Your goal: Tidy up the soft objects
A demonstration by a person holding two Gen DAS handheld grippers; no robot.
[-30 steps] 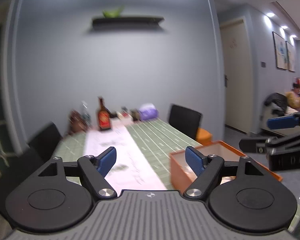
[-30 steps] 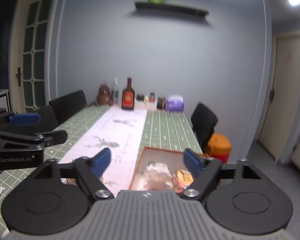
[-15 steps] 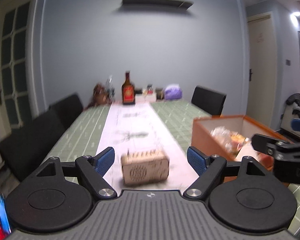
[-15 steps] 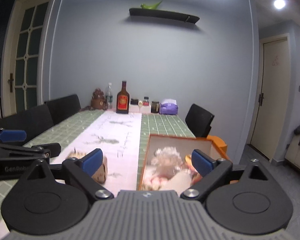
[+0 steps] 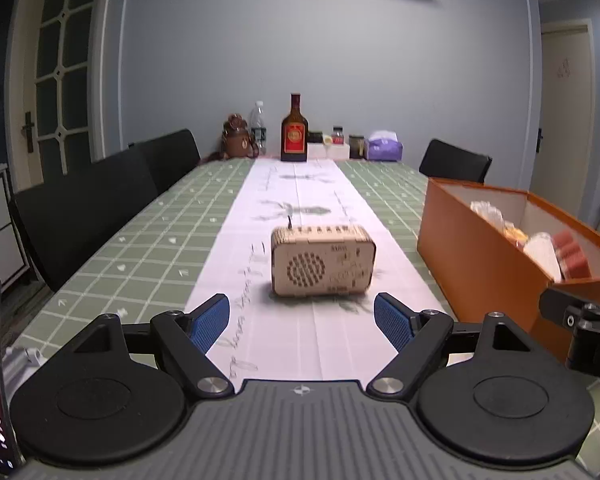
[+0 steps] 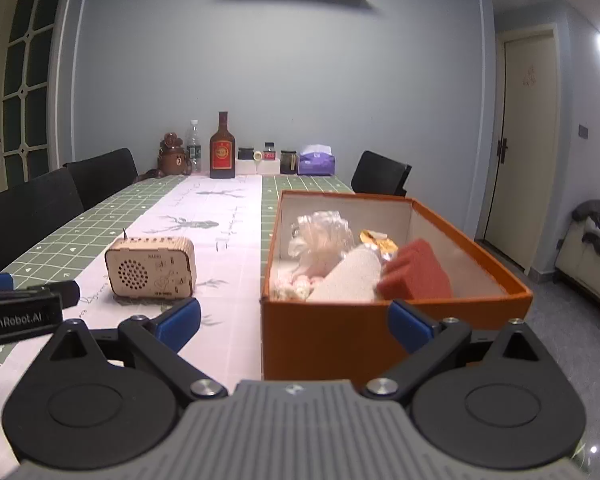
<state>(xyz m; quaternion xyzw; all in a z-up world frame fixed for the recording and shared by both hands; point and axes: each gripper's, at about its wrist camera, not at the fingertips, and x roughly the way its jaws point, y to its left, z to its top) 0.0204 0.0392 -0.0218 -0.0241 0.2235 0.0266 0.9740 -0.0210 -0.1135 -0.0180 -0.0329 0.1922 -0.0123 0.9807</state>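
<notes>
We have swung both grippers down toward the orange box [image 6: 396, 320]; left gripper [image 5: 302, 322] and right gripper [image 6: 293, 320] hover with jaws apart, empty, the soft objects [image 6: 340, 264] lying inside the box, wooden radio [image 6: 151, 267] left of it

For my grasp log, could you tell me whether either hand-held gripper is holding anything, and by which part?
Nothing is held: the left hand-held gripper and the right hand-held gripper are both open and empty.
</notes>
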